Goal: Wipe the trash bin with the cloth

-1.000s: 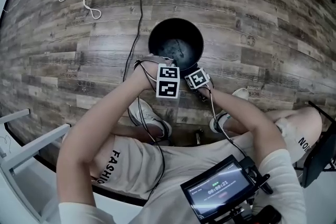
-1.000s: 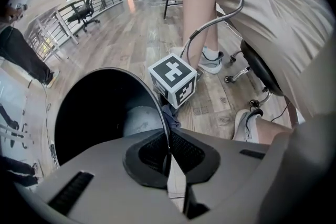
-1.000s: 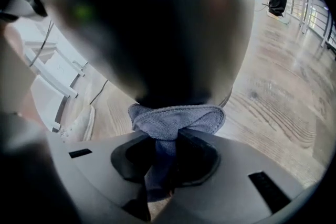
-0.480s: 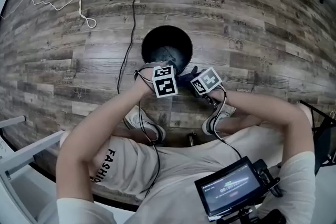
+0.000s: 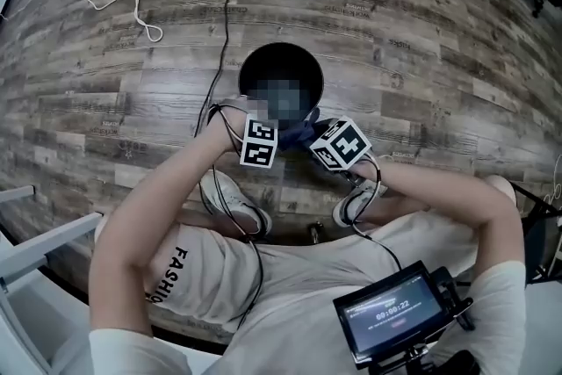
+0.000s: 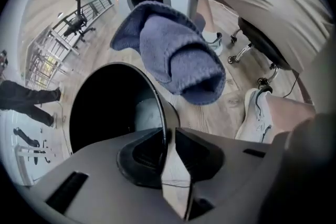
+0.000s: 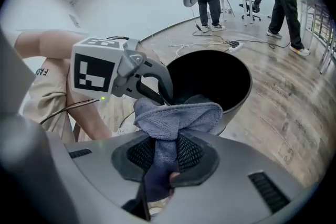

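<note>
While my right hand-held gripper (image 7: 167, 139) is clamped on the cloth (image 7: 178, 115), its two ribbed black pads squeezing a narrow neck of the fabric, the rest of the cloth blooms out past the tips in a soft, folded bunch. It is a blue-grey knitted towelling with a fine looped nap and rounded, rolled edges. It hangs in the air just outside the near edge of the trash bin (image 5: 281, 57). In the left gripper view it does not touch the rim. The trash bin is a round, smooth black container with a thin wall and a slightly glossy lip, and it stands upright on the floor (image 5: 421, 31), which is grey-brown planking with a rough wood grain. My left hand-held gripper (image 6: 168, 134) points steeply down at that lip. Its jaws have just been opening and now stand apart, straddling the thin rim with one pad inside the trash bin and one outside, and a gap shows beside the rim. Seen from my head, both marker cubes sit side by side at the near rim with the dark cloth between them. A thin black cable (image 5: 224, 22) and a looping white cord (image 5: 132, 4) trail across the planks beyond.
</note>
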Demonstrator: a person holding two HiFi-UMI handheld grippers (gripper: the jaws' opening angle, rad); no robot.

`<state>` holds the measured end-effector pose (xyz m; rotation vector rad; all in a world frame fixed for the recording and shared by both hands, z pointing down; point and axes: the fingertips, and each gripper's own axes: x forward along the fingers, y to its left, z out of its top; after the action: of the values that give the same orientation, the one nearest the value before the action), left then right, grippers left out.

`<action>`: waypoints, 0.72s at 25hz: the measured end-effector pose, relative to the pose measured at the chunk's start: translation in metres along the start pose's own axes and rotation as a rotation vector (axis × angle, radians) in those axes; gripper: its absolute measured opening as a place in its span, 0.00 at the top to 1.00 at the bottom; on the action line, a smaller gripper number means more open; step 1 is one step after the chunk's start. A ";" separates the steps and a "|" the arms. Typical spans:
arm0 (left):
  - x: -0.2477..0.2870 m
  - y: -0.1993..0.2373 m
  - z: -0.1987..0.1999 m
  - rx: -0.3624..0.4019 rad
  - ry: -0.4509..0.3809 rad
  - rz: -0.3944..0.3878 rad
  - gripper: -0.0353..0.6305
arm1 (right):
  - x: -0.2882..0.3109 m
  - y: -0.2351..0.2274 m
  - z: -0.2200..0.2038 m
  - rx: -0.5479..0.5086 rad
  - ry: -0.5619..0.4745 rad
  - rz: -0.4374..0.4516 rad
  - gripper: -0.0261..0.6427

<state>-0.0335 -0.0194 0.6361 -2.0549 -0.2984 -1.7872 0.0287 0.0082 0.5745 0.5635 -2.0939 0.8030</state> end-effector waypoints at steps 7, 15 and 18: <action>-0.001 0.001 0.004 0.069 -0.015 -0.003 0.87 | 0.030 -0.025 0.004 0.064 0.036 -0.027 0.85; 0.002 -0.002 0.007 0.109 -0.042 -0.015 0.88 | 0.096 -0.058 -0.035 0.076 0.056 -0.084 0.85; 0.001 0.000 0.010 0.093 -0.050 -0.024 0.89 | 0.127 -0.074 -0.052 0.088 0.058 -0.119 0.85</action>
<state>-0.0249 -0.0151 0.6363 -2.0418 -0.4145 -1.7049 0.0292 -0.0209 0.7279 0.6979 -1.9604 0.8364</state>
